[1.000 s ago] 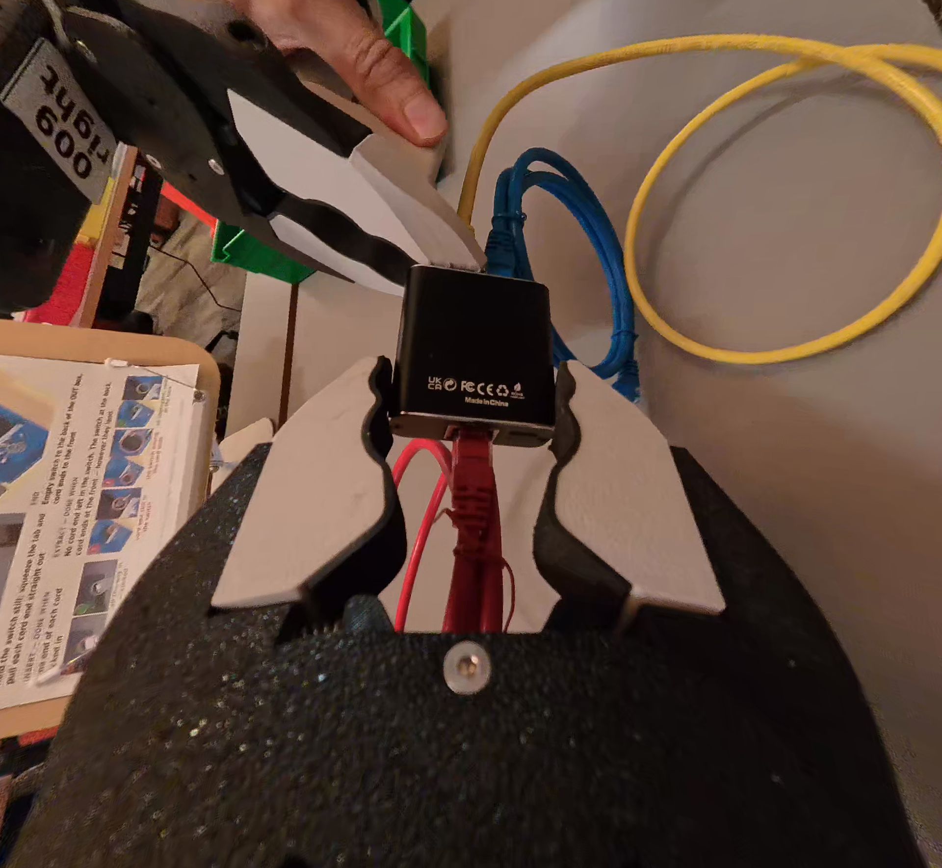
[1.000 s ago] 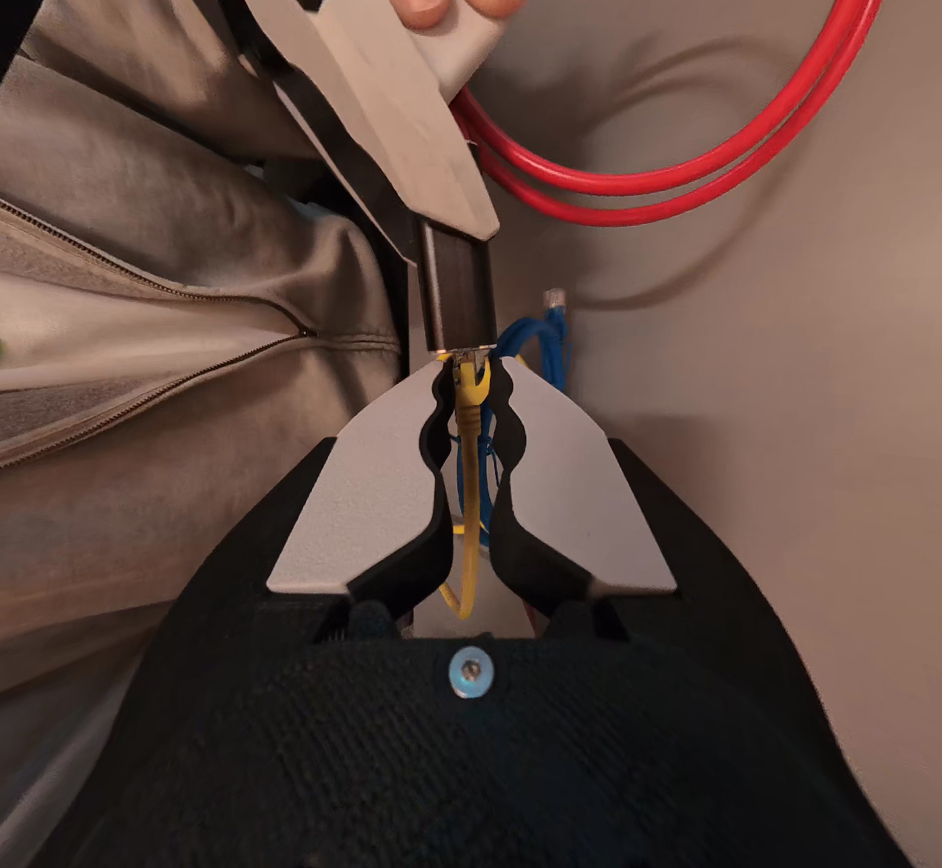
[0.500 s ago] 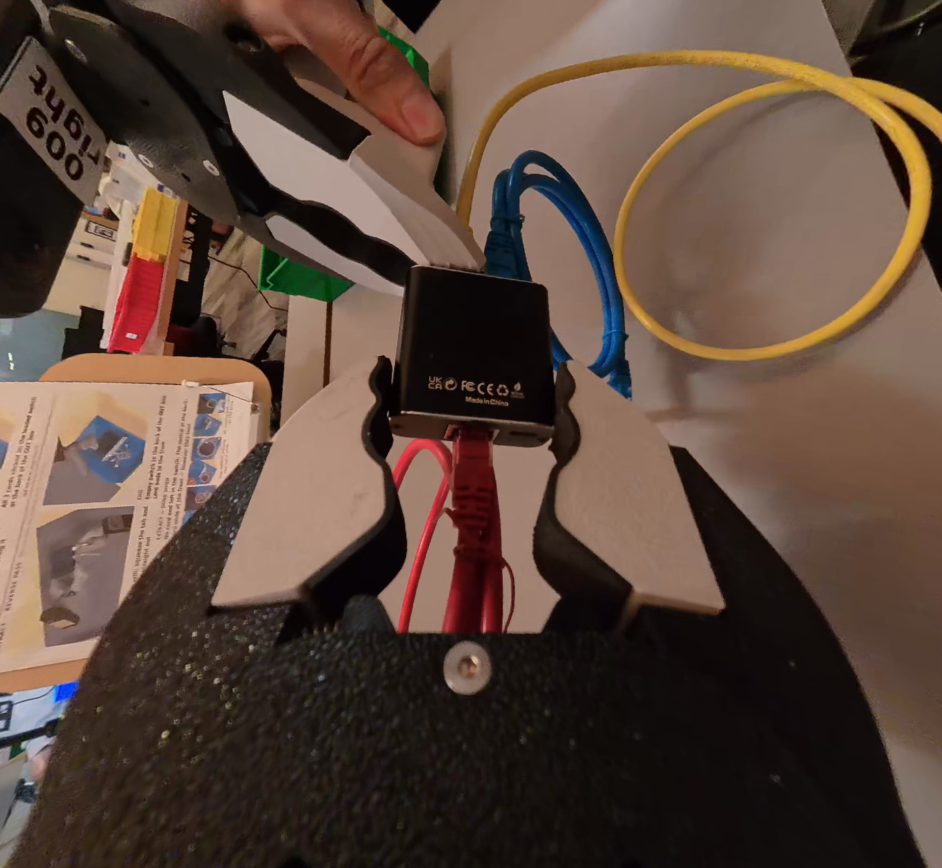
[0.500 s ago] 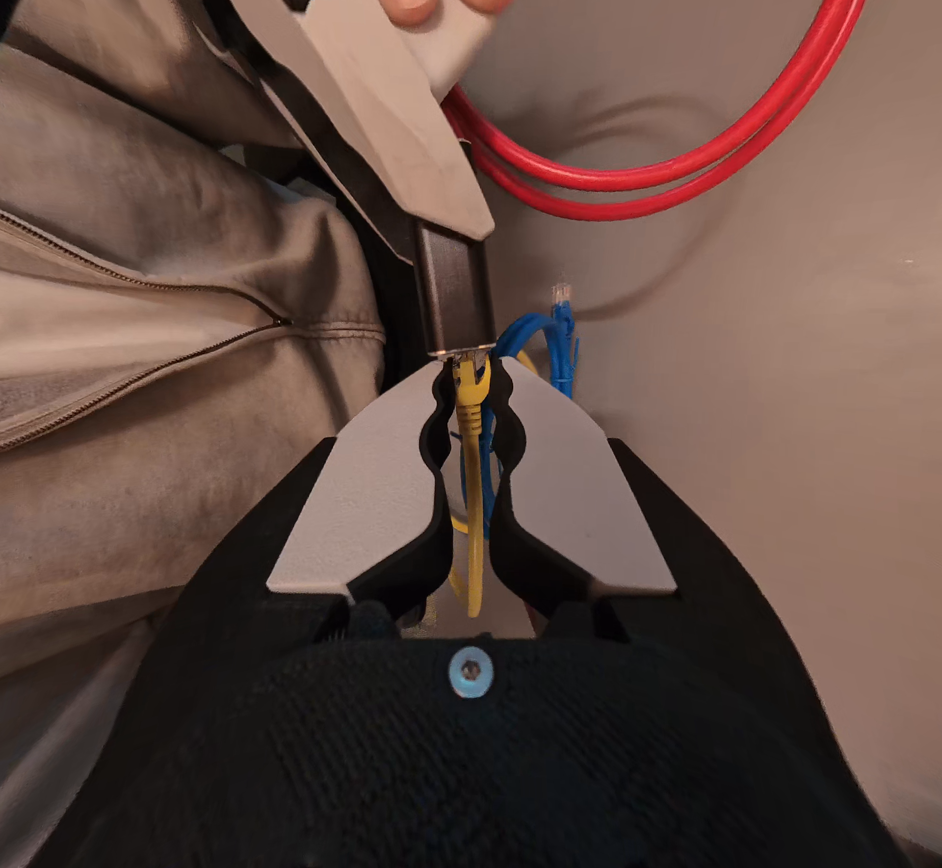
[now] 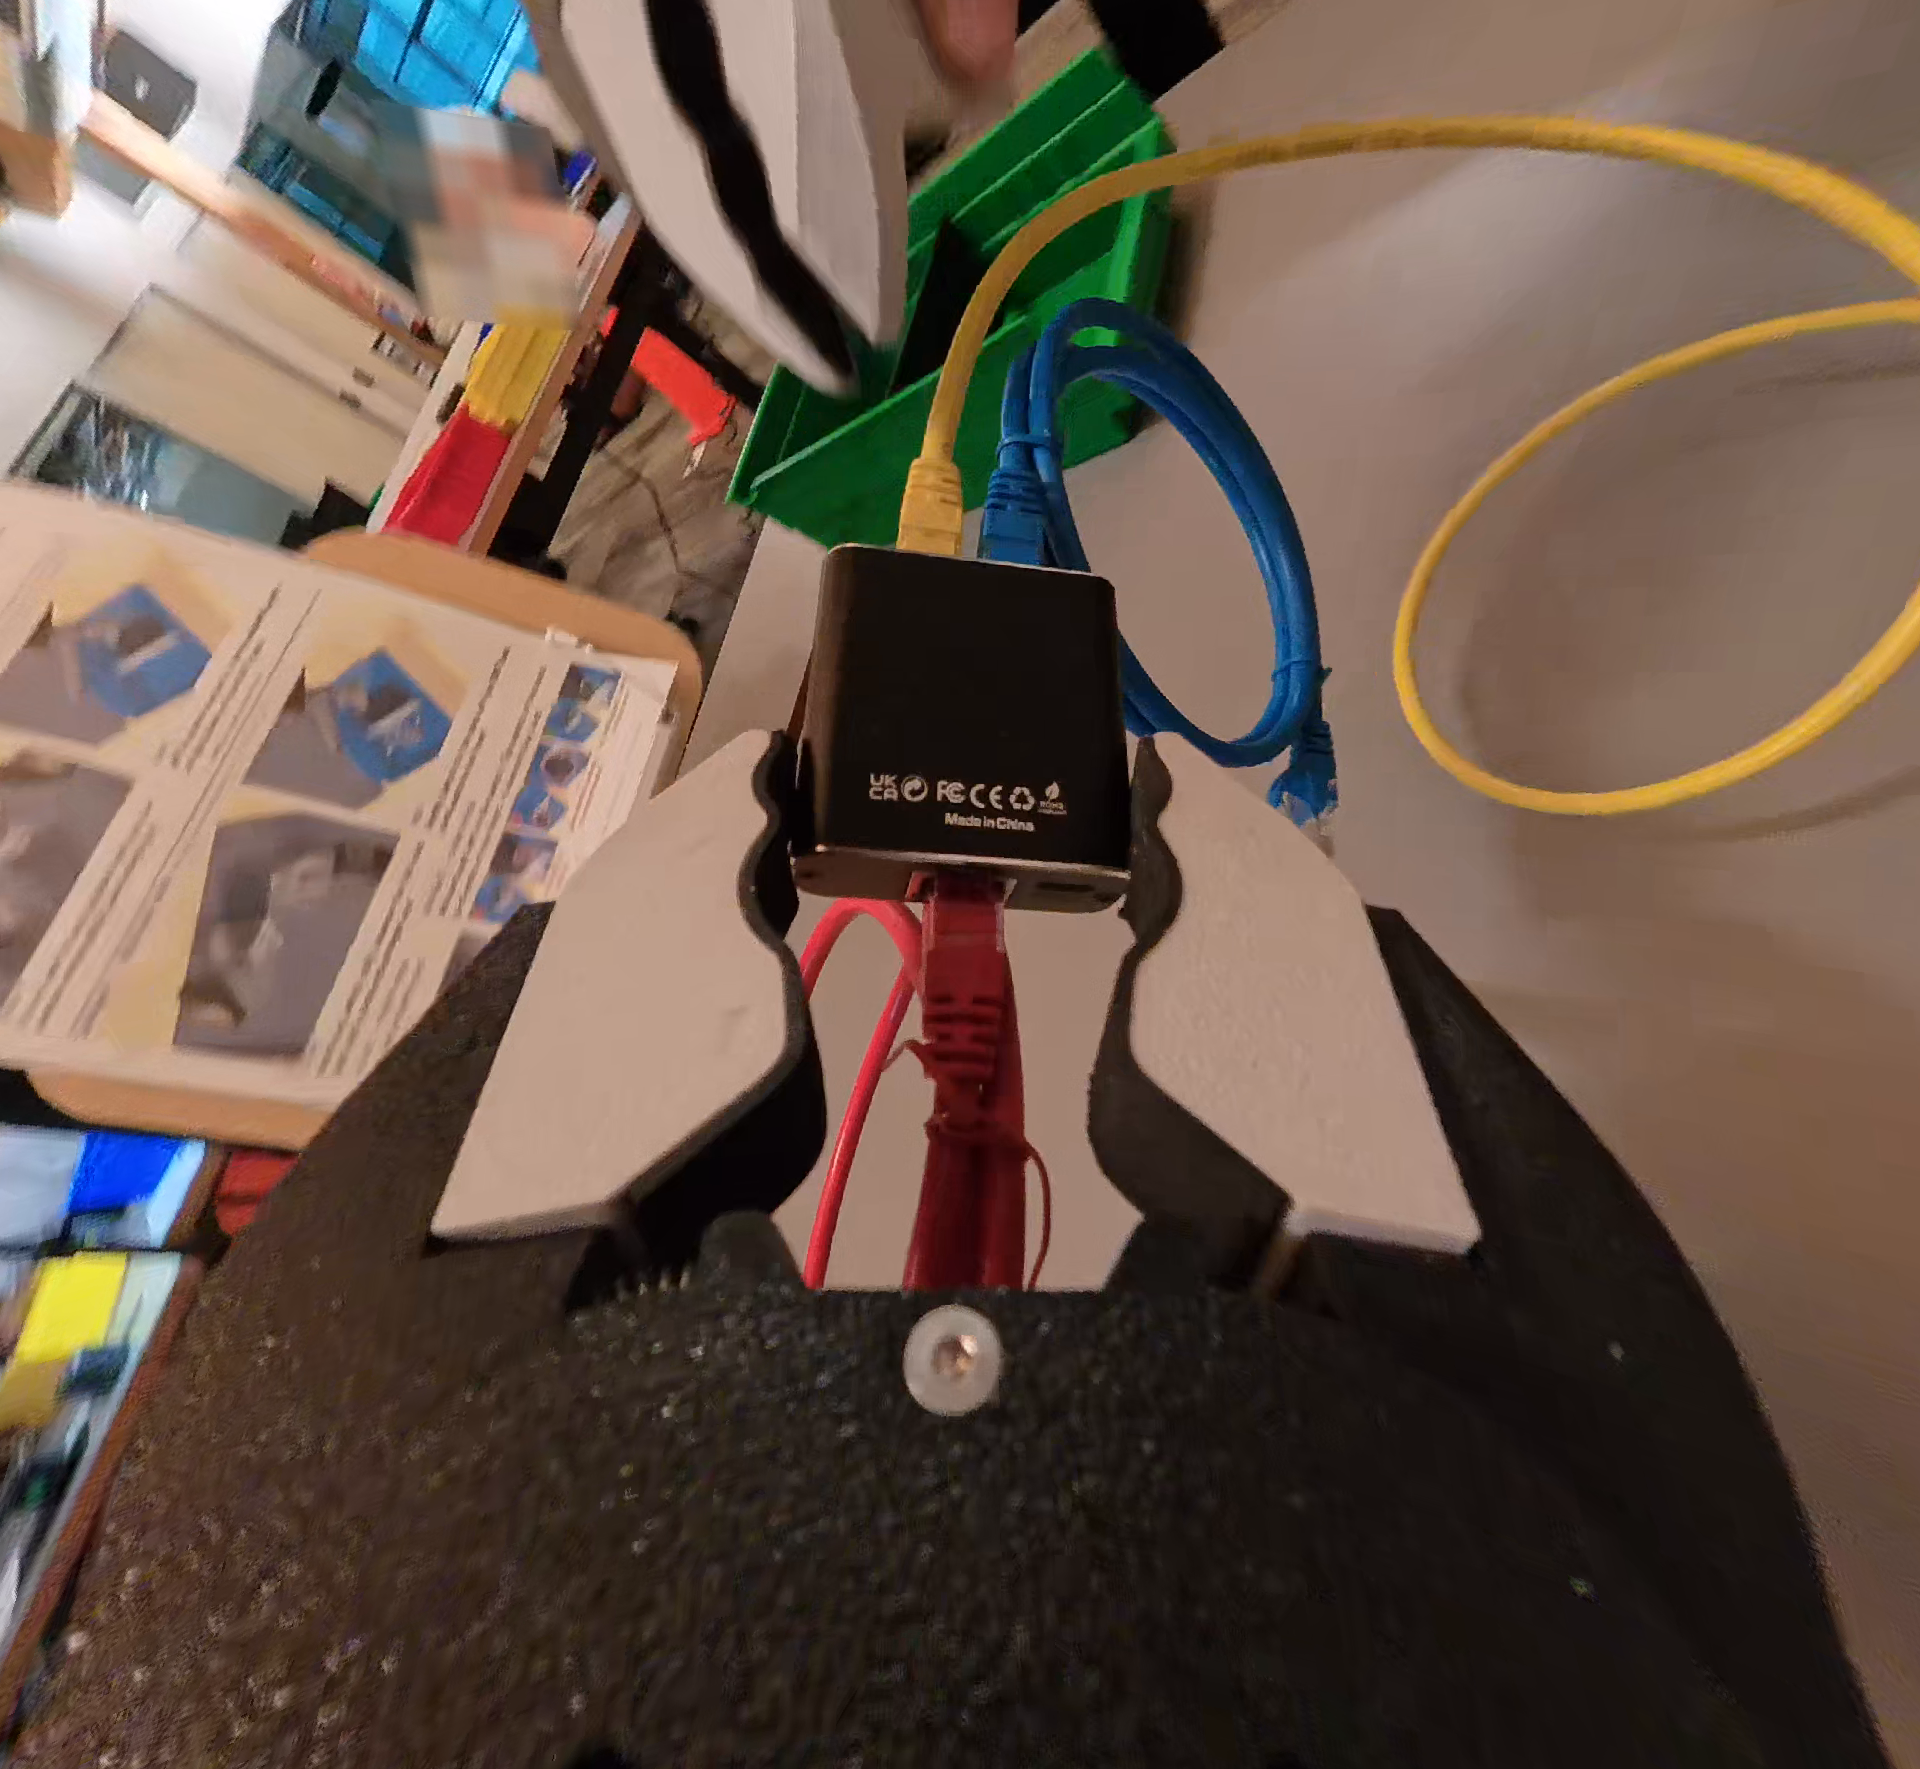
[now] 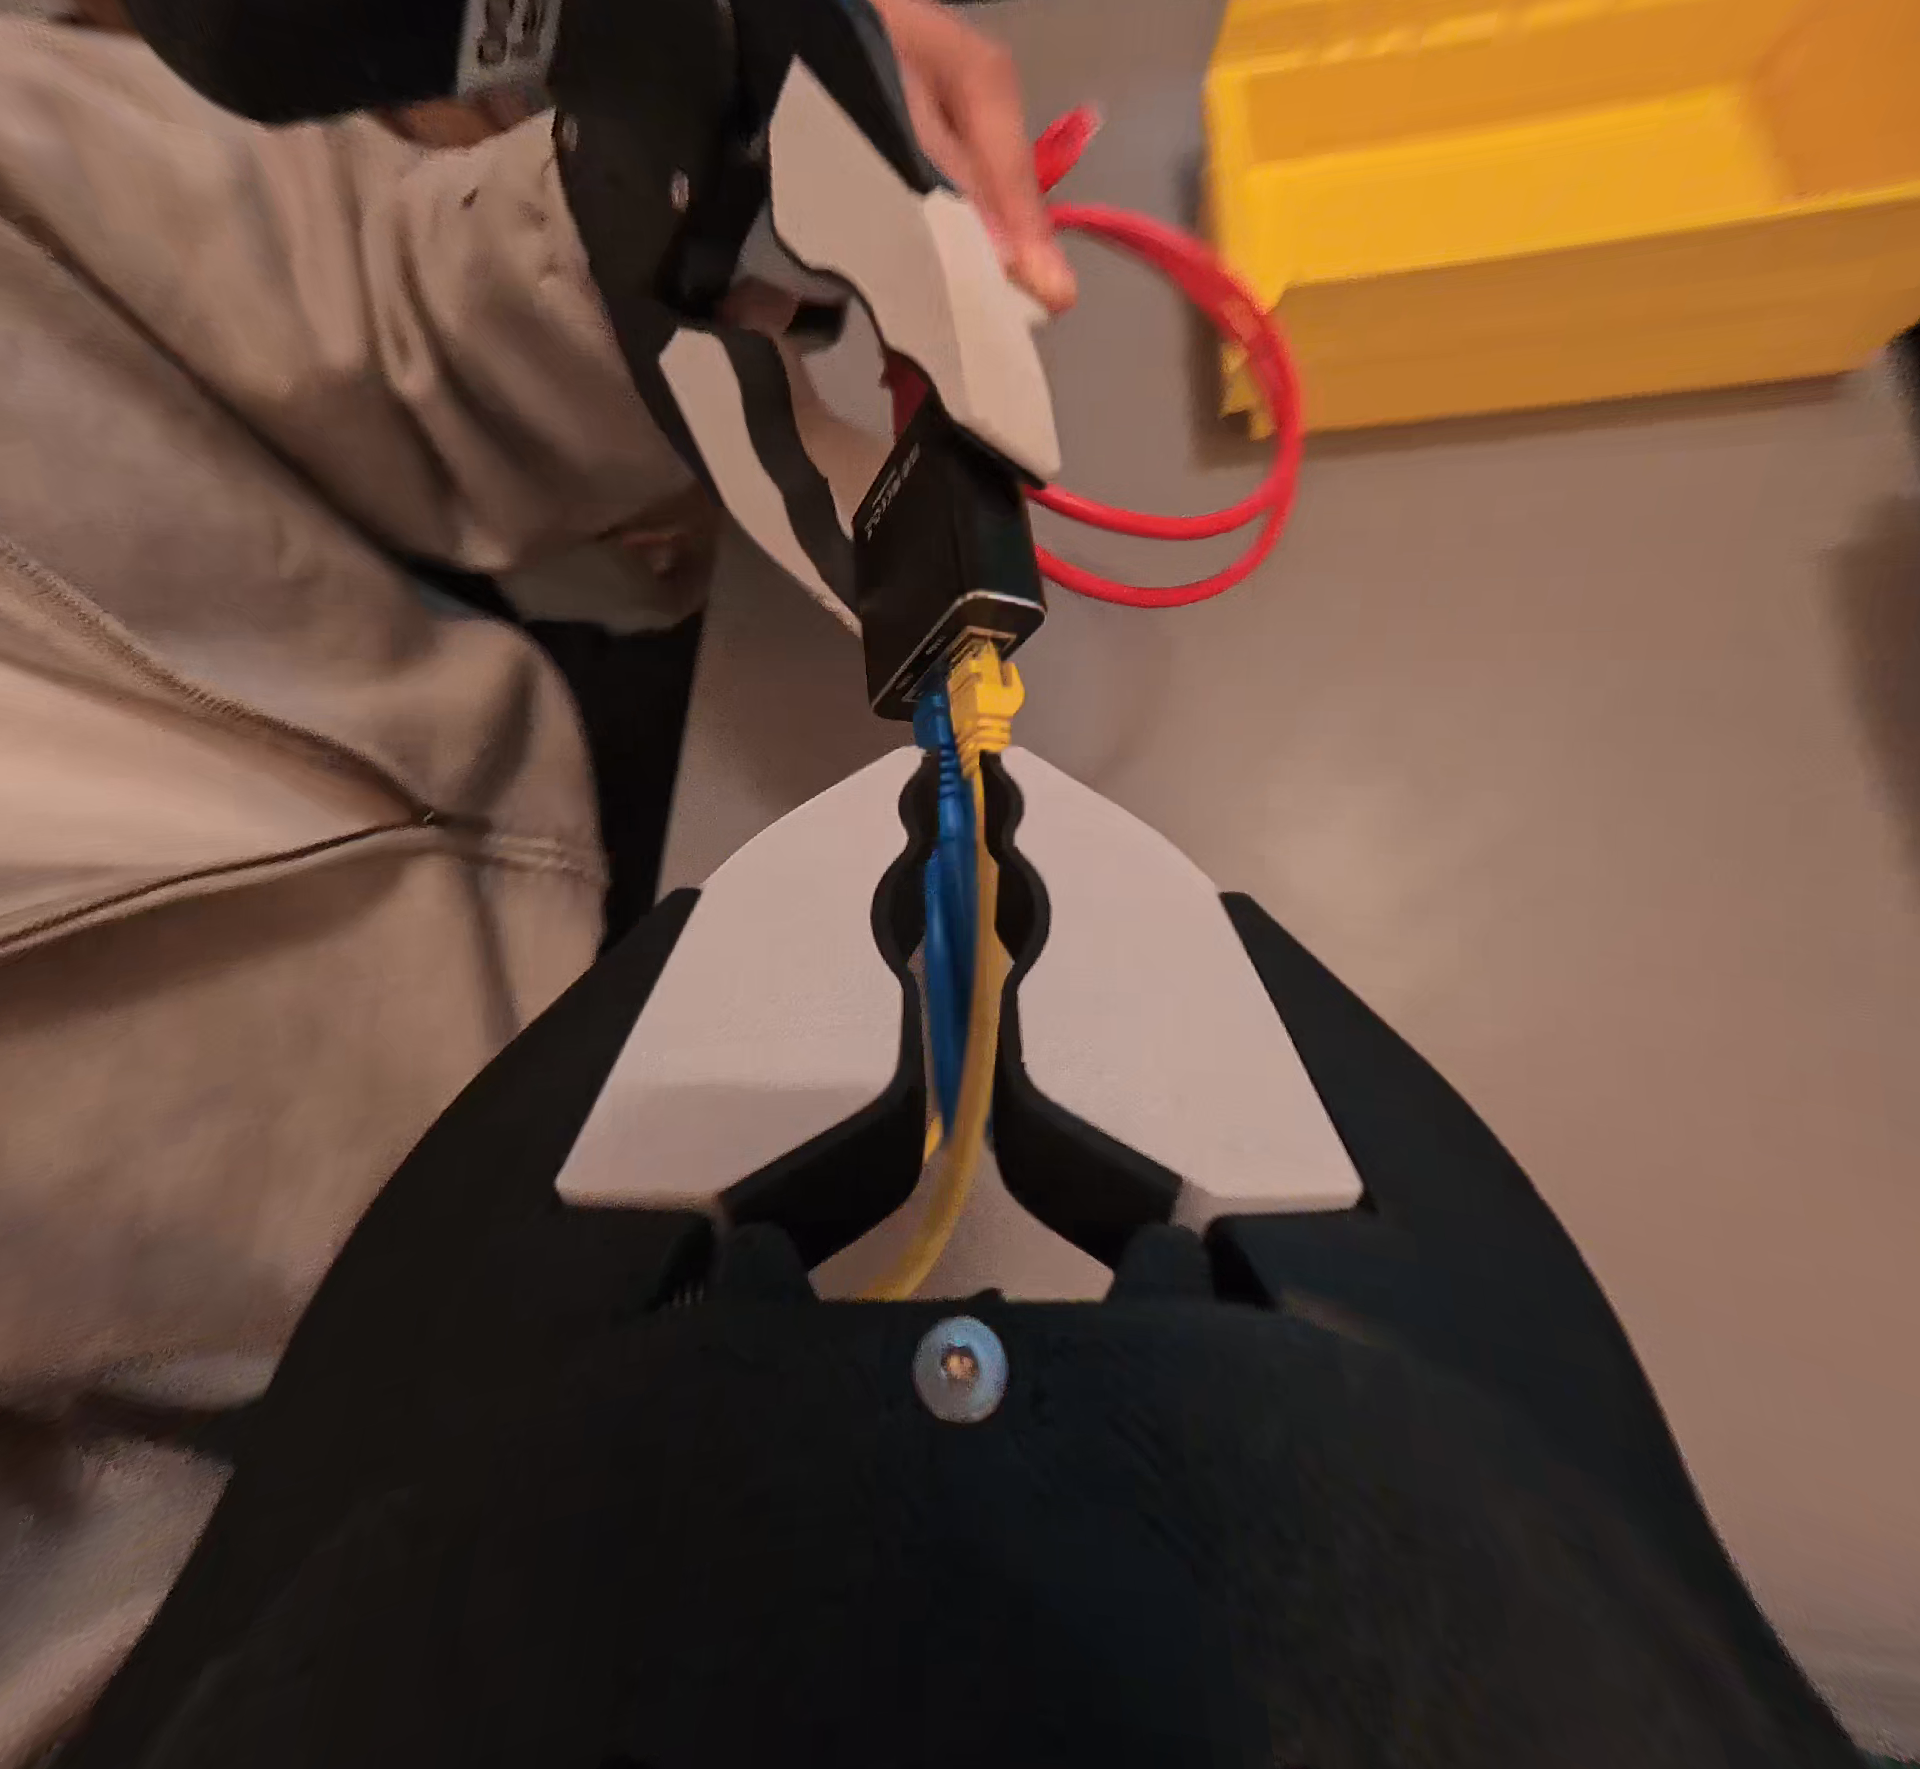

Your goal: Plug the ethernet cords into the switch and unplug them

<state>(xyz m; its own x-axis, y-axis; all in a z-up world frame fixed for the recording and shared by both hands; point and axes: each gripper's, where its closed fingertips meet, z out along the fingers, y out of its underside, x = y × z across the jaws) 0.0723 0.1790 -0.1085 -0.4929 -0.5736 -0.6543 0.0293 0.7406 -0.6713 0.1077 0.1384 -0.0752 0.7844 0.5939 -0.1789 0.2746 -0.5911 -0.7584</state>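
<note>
Holding tight, the left claw point(image 5: 961, 784) gripped the small black box switch point(image 5: 966, 680) by its two sides, over the pale grey worktop point(image 5: 1558, 1044). I could not tell if the switch touched the worktop.

Three cords sat in the switch. The red ethernet cord point(image 5: 961, 992) was plugged into the side at 6 o'clock, facing the left wrist camera. The yellow ethernet cord point(image 5: 1558, 161) and the blue ethernet cord point(image 5: 1247, 514) were plugged in side by side at 12 o'clock, yellow next to blue. The blue cord's other end point(image 5: 1304, 784) lay loose on the worktop at 3 o'clock from the switch.

The right claw point(image 6: 961, 769) was up and away from the switch, at about 11 o'clock in the left wrist view. Its fingers were pulled nearly together. It seemed to hold nothing, and the yellow and blue cords only showed through the gap from behind. That view was blurry.

A green plastic bin point(image 5: 1039, 192) stood past the switch at 12 o'clock. A yellow plastic bin point(image 6: 1558, 161) showed at 1 o'clock in the right wrist view.

So the plugging-in part looked done for all three cords I could see. The unplugging part looked not yet begun, since every plug sat in its hole. What was left, I think, was to pull out all three, one by one.
</note>
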